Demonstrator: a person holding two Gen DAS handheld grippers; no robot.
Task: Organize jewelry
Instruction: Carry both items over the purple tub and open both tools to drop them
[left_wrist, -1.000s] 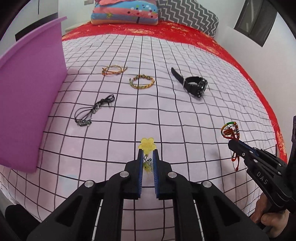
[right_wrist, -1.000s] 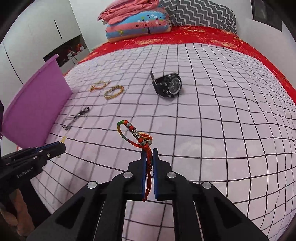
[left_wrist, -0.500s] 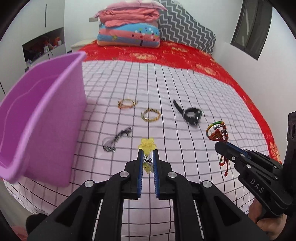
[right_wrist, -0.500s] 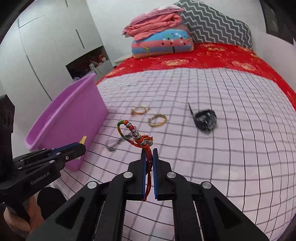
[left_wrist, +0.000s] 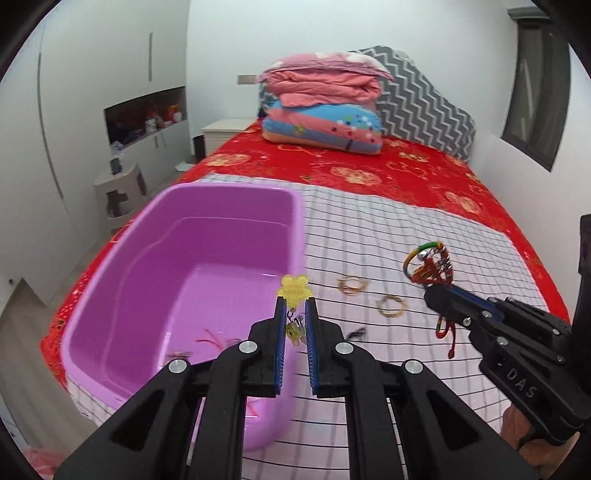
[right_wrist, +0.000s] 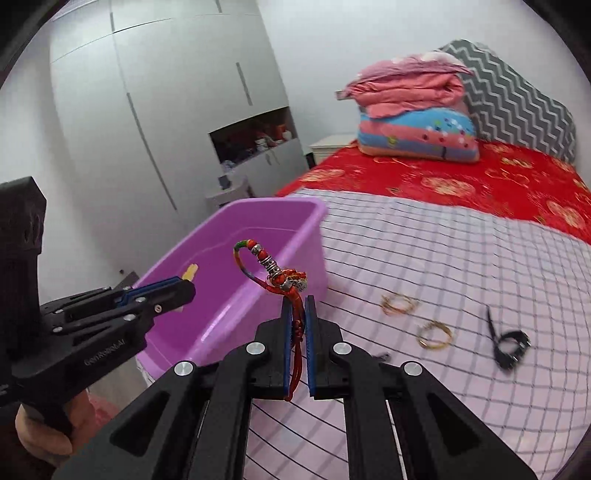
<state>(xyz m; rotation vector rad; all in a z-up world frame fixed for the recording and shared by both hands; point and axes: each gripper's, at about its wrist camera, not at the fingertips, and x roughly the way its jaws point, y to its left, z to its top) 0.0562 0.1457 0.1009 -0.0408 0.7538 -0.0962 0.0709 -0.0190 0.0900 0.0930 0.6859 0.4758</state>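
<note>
1. Left gripper (left_wrist: 294, 325), lower centre of the left wrist view: jaws nearly closed on a yellow charm (left_wrist: 294, 290), whose flower-shaped tag stands above the fingertips while a small pendant hangs between them. It hangs over the near right corner of the purple tub (left_wrist: 110, 280).
2. Right gripper (right_wrist: 297, 317), lower centre of the right wrist view: jaws nearly closed on the red cord of a beaded bracelet (right_wrist: 275, 269). The loop with its beads rises above the tips; the cord tail hangs down between the fingers. It sits just beside the tub's right wall, over the checked sheet (right_wrist: 461, 251).
3. Tub, left of both views: a few small pieces lie on its floor, too blurred to identify.
4. Still on the sheet, right of the tub: 2 gold bangles (right_wrist: 400, 303) (right_wrist: 435, 334) and a black watch (right_wrist: 509, 341); a small dark piece lies nearer the grippers.
5. Handling, as judged: charm and bracelet are light and limp, so they should swing and drop freely on release. The bangles look thin and stiff; pinch across the rim. The watch is heavier; take the strap.
</note>
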